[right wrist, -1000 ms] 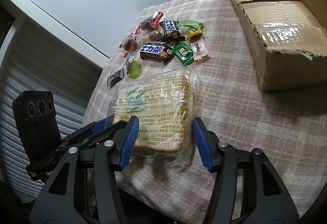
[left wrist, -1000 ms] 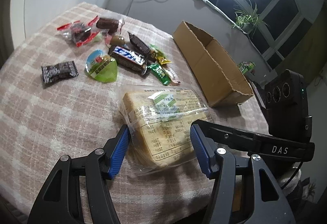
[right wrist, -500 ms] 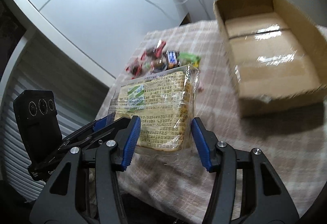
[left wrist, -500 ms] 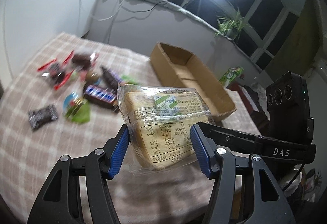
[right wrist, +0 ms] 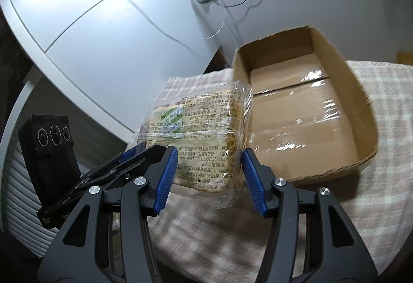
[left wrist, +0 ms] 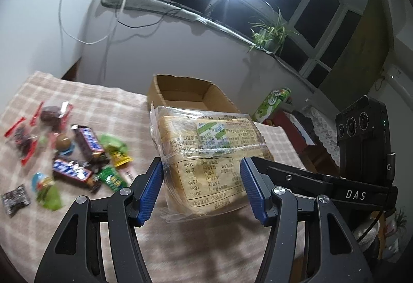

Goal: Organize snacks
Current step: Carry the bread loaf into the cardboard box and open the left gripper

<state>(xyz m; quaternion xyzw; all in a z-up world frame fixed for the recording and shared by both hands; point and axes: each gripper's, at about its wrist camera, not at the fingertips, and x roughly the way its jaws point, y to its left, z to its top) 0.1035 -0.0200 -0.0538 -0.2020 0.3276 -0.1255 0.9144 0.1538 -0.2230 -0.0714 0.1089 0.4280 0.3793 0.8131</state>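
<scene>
Nearest, both tools are clamped on one bag of sliced bread (left wrist: 206,151): the left gripper (left wrist: 202,188) and right gripper (right wrist: 209,178) pinch its near end from different sides, I'd guess so the soft loaf rides level. It hangs above the checked cloth (right wrist: 382,143). Beyond, the cardboard box (right wrist: 361,99) lies open and bare, its near rim to be cleared. Far left, loose candies (left wrist: 85,143) wait, well apart.

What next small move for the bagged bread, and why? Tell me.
Probably carry the bread bag on toward the open cardboard box before lowering it. Left gripper and right gripper both clamp it in the air, and the box floor looks bare.
</scene>
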